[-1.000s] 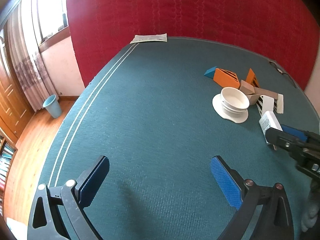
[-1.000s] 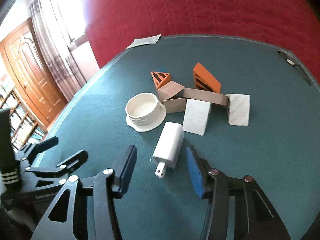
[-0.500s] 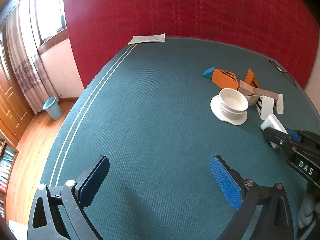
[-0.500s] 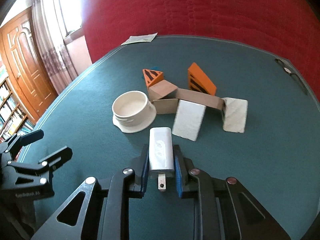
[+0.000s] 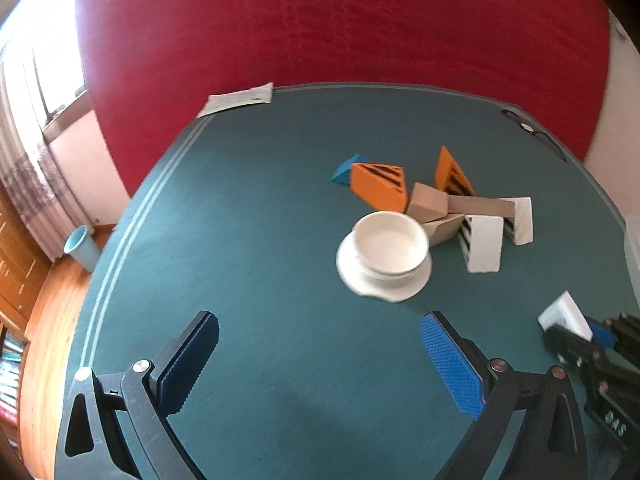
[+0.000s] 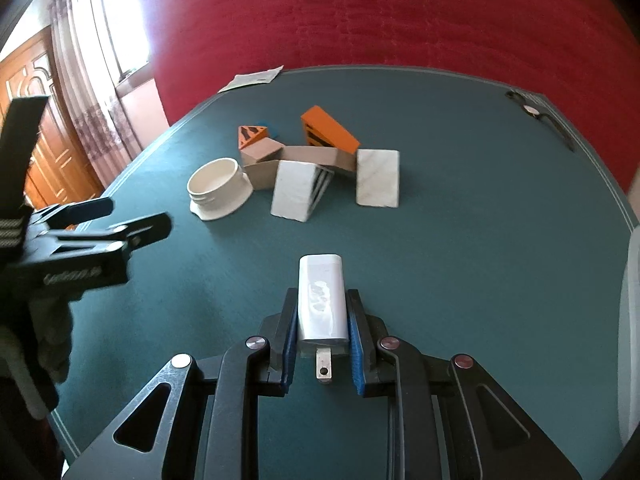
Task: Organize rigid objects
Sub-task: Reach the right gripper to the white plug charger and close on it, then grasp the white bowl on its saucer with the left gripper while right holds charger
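Note:
My right gripper [image 6: 321,322] is shut on a white plug adapter [image 6: 322,298], prongs toward the camera, held above the green table; the adapter also shows at the right edge of the left wrist view [image 5: 565,317]. My left gripper [image 5: 320,354] is open and empty above the table's left part, and it shows in the right wrist view [image 6: 108,220]. A white bowl on a saucer [image 5: 386,250] stands ahead of it. Behind the bowl lies a cluster of orange wedges [image 5: 378,186], tan blocks [image 5: 426,202] and white blocks [image 5: 482,248].
A paper sheet [image 5: 236,98] lies at the table's far left edge. A black strap with a watch [image 6: 540,114] lies at the far right edge. A red curtain backs the table. A blue bin [image 5: 80,246] stands on the wooden floor at left.
My right gripper closed on the adapter and lifted it back from the bowl and blocks. My left gripper moved toward the bowl, still open.

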{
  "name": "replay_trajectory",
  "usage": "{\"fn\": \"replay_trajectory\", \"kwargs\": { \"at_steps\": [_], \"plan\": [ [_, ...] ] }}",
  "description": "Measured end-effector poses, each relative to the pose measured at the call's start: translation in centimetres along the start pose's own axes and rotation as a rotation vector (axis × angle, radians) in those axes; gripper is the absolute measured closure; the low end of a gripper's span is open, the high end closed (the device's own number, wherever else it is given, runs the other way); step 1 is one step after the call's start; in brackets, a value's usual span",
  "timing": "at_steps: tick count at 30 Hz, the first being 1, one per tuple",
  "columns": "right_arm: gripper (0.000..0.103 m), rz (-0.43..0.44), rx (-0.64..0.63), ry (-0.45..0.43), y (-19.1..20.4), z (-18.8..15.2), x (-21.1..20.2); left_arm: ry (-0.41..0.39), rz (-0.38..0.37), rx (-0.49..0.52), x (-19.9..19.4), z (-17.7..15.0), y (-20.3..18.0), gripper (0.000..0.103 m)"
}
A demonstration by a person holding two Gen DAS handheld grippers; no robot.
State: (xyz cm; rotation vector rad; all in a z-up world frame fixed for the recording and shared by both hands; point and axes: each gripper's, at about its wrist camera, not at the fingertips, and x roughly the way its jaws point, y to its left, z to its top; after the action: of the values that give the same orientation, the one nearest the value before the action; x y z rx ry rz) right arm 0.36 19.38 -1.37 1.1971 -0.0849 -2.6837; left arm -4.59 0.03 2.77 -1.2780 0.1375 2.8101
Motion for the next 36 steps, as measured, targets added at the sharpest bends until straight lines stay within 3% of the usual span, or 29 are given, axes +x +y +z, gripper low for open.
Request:
{"fn": "replay_trajectory", "kwargs": {
  "at_steps": [12,20,24,27,29,36],
  "plan": [
    [0.08,0.055,0.026,-0.006,-1.1,-0.1,-0.1,0.014,-0.003,0.047,3.1,2.8,-2.9,0.001],
    [0.08,0.076,0.029,-0.012,-1.4,-0.1,0.0,0.037,-0.034,0.004,4.5,3.2,-2.5,0.017],
    [0.08,0.076,0.027,-0.017,-1.5,-0.2,0.1,0.025,-0.06,0.001,4.4,3.3,-2.6,0.033],
    [0.08,0.079,0.029,-0.017,-1.5,-0.2,0.1,0.013,-0.068,-0.007,4.2,3.3,-2.4,0.037],
    [0.08,0.079,0.029,-0.018,-1.5,-0.2,0.1,0.003,-0.071,-0.019,3.9,3.3,-2.2,0.049],
    [0.08,0.083,0.039,-0.021,-1.6,-0.2,-0.1,-0.006,-0.088,-0.023,3.5,3.0,-2.2,0.051]
  ]
}}
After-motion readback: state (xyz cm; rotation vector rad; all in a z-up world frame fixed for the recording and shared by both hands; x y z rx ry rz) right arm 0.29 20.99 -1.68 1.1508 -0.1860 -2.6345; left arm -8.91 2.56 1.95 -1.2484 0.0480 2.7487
